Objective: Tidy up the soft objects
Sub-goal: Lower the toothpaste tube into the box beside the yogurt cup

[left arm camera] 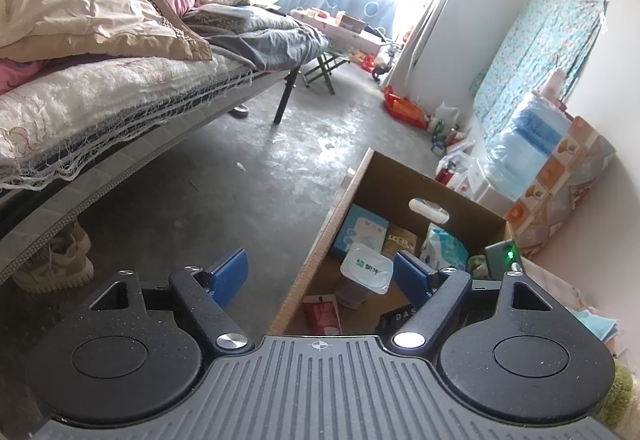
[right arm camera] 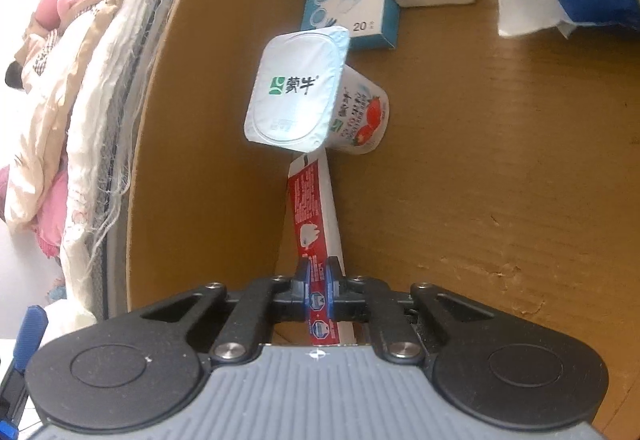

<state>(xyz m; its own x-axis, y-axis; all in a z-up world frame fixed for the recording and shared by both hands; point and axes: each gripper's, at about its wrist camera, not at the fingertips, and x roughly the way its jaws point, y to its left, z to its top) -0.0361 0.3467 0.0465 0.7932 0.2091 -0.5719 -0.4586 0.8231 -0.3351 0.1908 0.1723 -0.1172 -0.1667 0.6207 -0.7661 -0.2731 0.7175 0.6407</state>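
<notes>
Right wrist: yogurt cup (right arm camera: pixel 304 88) just beyond gripped red packet (right arm camera: pixel 312 208).

My left gripper (left arm camera: pixel 322 274): jaws spread wide, blue pads well apart, nothing between them, tilted downward. My right gripper (right arm camera: pixel 318 286): jaws closed, blue pads pinching thin red-and-white packet (right arm camera: pixel 314 208) at its near end, pointed steeply down. My left gripper's blue finger (right arm camera: pixel 30 324) shows at right-wrist view's lower left edge.

left claw (left arm camera: pixel 320 272) — black arms, blue pads, silver screws | right claw (right arm camera: pixel 318 280) — same, grey ribbed base
</notes>
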